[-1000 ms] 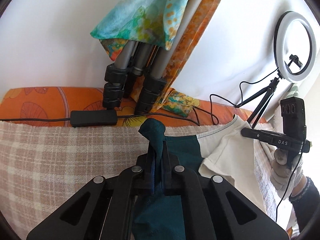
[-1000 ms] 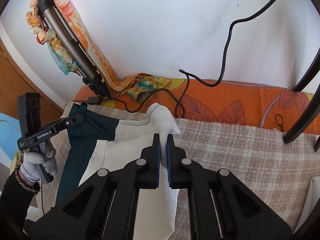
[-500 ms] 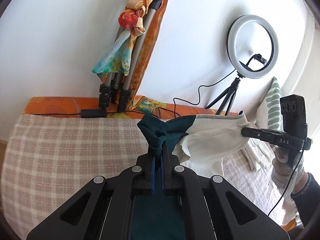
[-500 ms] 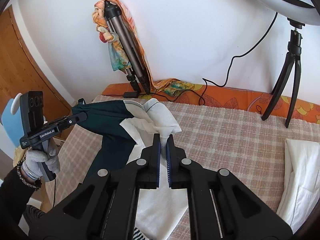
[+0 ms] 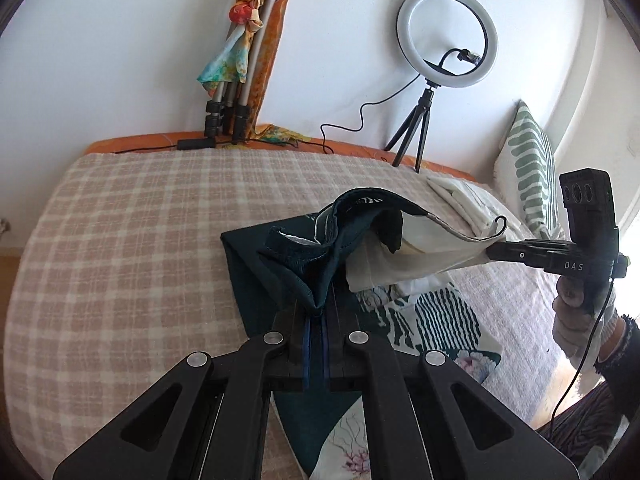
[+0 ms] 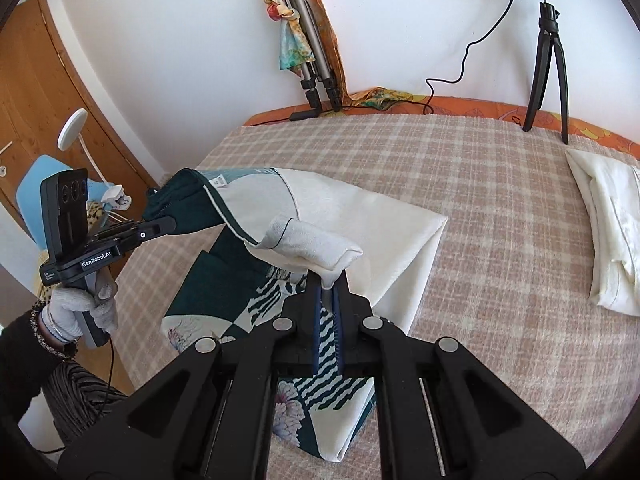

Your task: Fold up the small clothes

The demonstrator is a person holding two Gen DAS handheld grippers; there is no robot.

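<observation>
A small garment, dark green on one half [image 5: 256, 272] and cream on the other [image 6: 360, 216], with a printed front, hangs between both grippers above the checked bed cover [image 5: 120, 240]. My left gripper [image 5: 315, 314] is shut on its dark green corner; it also shows in the right wrist view [image 6: 160, 226]. My right gripper [image 6: 329, 286] is shut on the cream corner; it also shows in the left wrist view [image 5: 494, 250]. The lower part of the garment lies on the cover, folded over.
A folded white cloth [image 6: 608, 232] lies at the bed's right side. A ring light on a tripod [image 5: 446, 36] and a scarf-wrapped tripod [image 5: 240, 64] stand against the far wall. A green-striped pillow [image 5: 532, 168] leans at the right. A wooden door [image 6: 36, 80] is left.
Both grippers have pulled back from the wall towards the near side of the bed, carrying the top edge of the garment over its lower part. Both stay shut on it.
</observation>
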